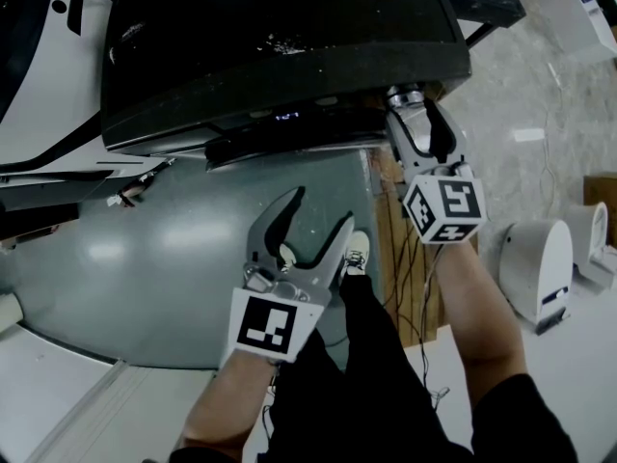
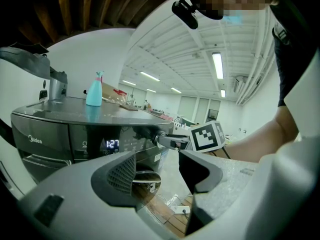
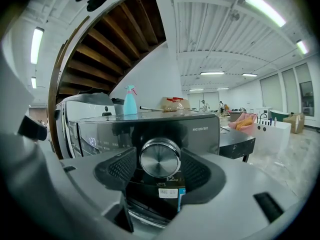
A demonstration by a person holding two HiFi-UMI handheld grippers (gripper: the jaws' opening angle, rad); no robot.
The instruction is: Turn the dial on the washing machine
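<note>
My right gripper (image 3: 160, 167) is clamped on the shiny round steel dial (image 3: 160, 156) mid-frame on the dark grey washing machine (image 3: 200, 126), left gripper (image 2: 162, 171) gaping empty, and I reckon that slick rim slips if I twist off-centre.

This looks like a large open hall used as a test space or showroom, not a home. Above the washing machine (image 3: 150, 129) there is a white ribbed ceiling (image 3: 215, 39) with long strip lights (image 3: 260, 4) and bare wooden beams (image 3: 115, 44). Beside the machine, loose cables (image 1: 415, 258) and white appliances (image 1: 540, 268) are on a stone floor (image 1: 521, 75).
</note>
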